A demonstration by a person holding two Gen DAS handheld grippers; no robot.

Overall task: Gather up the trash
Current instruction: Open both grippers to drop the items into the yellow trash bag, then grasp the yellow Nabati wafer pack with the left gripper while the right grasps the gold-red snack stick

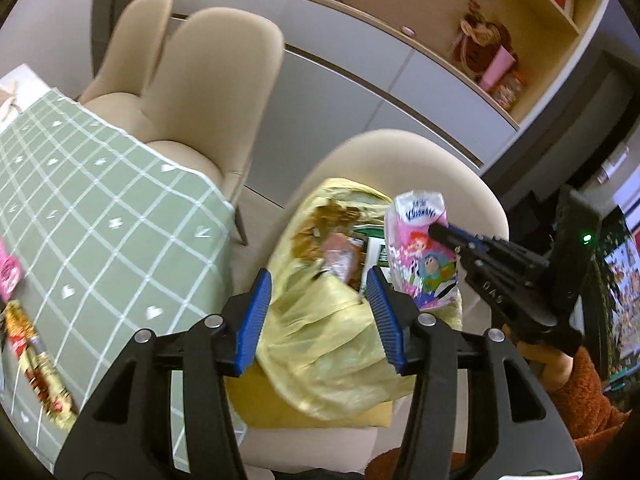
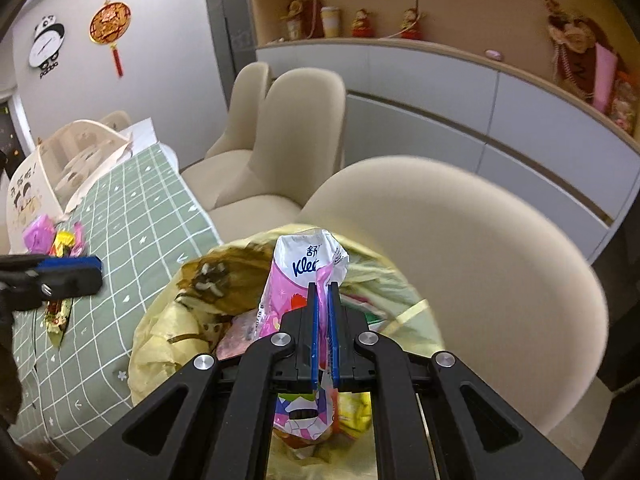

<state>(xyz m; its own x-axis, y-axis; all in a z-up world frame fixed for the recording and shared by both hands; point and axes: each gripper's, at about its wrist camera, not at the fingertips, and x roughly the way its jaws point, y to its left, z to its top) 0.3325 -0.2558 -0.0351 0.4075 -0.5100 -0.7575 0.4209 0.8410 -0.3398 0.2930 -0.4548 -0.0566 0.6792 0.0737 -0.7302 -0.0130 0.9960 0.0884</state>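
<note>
My right gripper (image 2: 325,292) has its fingers clenched on a pink tissue pack (image 2: 304,268), held just above the mouth of the yellow trash bag (image 1: 320,344) sitting on the near beige chair (image 2: 480,248). My left gripper (image 1: 318,316) is released, fingers wide apart, over the bag's near side. Wrappers (image 1: 36,368) lie on the green checked desk (image 1: 100,208) to the left; they look like snack packets, though blurred.

bag (image 1: 320,344) contents half hidden, wrappers (image 1: 36,364) blurred
</note>
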